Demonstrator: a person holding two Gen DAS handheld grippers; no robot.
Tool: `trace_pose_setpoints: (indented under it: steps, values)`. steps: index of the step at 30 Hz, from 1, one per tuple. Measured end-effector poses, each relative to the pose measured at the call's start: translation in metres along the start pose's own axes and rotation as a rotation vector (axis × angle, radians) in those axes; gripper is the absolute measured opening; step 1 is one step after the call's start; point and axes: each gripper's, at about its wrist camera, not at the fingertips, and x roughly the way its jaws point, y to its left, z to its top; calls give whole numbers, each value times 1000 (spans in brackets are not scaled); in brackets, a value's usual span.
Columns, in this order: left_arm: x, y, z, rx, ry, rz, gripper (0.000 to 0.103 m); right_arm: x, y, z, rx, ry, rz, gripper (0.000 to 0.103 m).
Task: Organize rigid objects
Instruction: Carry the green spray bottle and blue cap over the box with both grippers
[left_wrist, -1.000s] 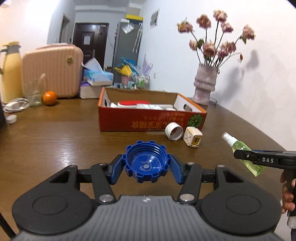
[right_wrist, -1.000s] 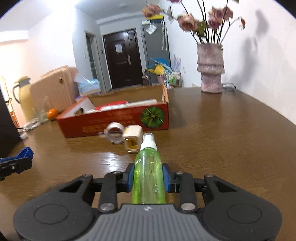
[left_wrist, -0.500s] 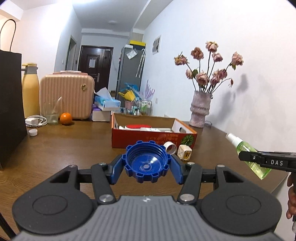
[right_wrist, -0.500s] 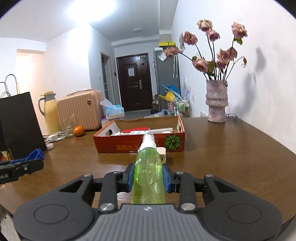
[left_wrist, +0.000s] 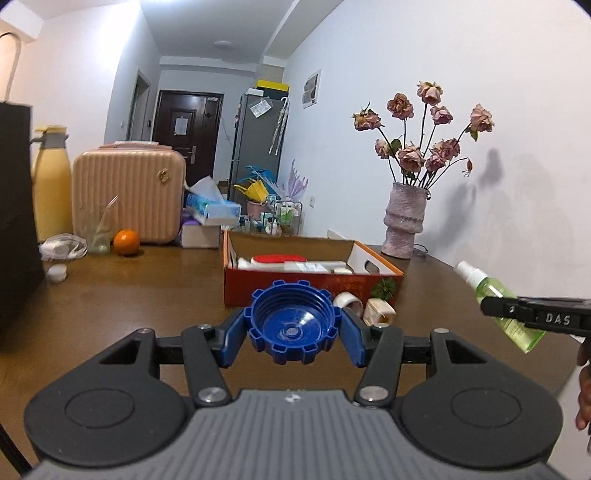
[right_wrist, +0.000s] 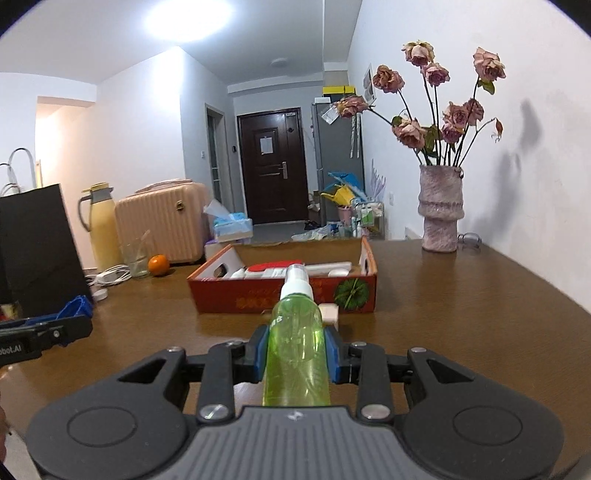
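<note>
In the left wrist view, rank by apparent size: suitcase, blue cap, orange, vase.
1. suitcase
2. blue cap, enlarged by nearness to the camera
3. vase, similar to the cap, so this order is unsure
4. orange

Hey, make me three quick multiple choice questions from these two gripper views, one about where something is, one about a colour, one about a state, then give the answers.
1. Where is the orange?
A) in the box B) on the table beside the suitcase C) in the vase

2. What colour is the cap in the left gripper?
A) blue B) red C) white

3. How is the spray bottle?
A) standing on the table B) lying in the box C) clamped in the right gripper

Answers:
B, the orange sits by the suitcase.
A, the cap is blue.
C, the spray bottle is between the pads.
</note>
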Motion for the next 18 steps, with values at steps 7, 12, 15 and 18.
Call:
trace_pose_setpoints:
  steps: [7, 12, 15, 18]
  values:
    - [111, 31, 54, -30, 75, -69, 55, 80, -23, 60, -29, 5, 9, 30]
    - [205, 46, 73, 10, 176, -46, 55, 164, -36, 100, -70, 74, -22, 30]
    - [249, 47, 72, 60, 224, -29, 55, 223, -42, 115, -110, 145, -52, 30]
    - [283, 49, 65, 108, 266, -15, 55, 281, -46, 118, -153, 229, -86, 30]
